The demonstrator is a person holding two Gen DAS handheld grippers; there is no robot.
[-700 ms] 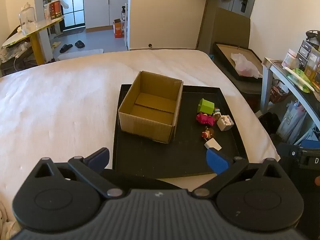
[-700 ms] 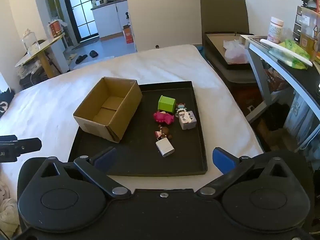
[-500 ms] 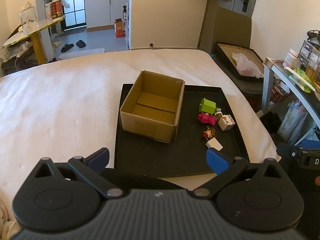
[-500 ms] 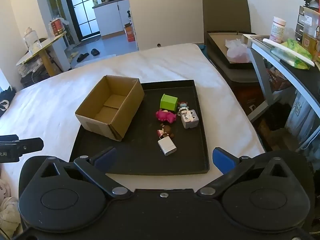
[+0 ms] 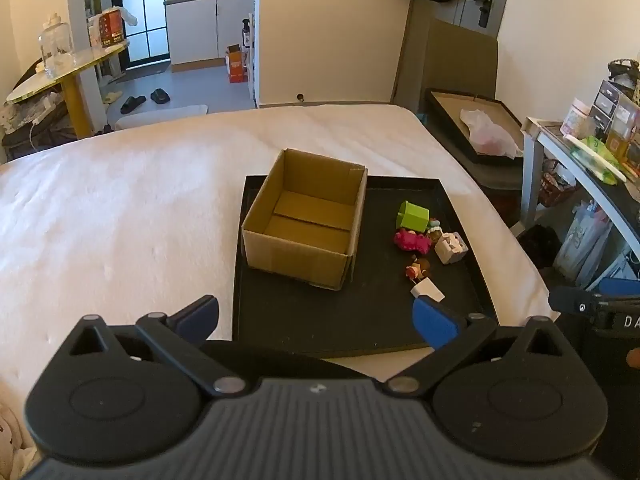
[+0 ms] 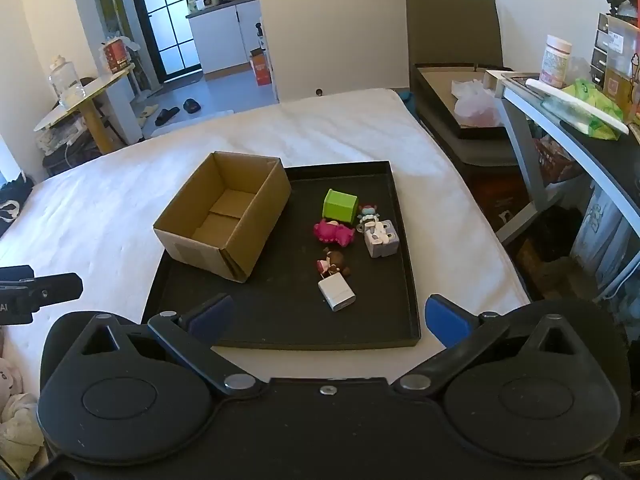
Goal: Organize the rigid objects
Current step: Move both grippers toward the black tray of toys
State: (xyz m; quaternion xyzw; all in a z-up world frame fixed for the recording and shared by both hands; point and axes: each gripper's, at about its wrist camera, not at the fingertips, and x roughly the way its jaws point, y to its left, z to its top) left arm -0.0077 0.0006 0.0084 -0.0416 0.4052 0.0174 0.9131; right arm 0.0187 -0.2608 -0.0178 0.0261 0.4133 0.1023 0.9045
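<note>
Not much changed: both views just crept a bit closer to the tray (image 6: 404, 264). Left gripper (image 5: 316, 316) and right gripper (image 6: 328, 314) gaped wide, empty. Toys (image 6: 334, 234) sat ahead, beside the empty box (image 6: 224, 216), so sorting hadn't started.

Left tool (image 5: 316, 316) and right tool (image 6: 328, 316) gape wide, angled downward.

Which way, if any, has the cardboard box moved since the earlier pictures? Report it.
No. The cardboard box sits at the same spot by the black tray's left rim; both drift together in the picture, so only the view shifted.
</note>
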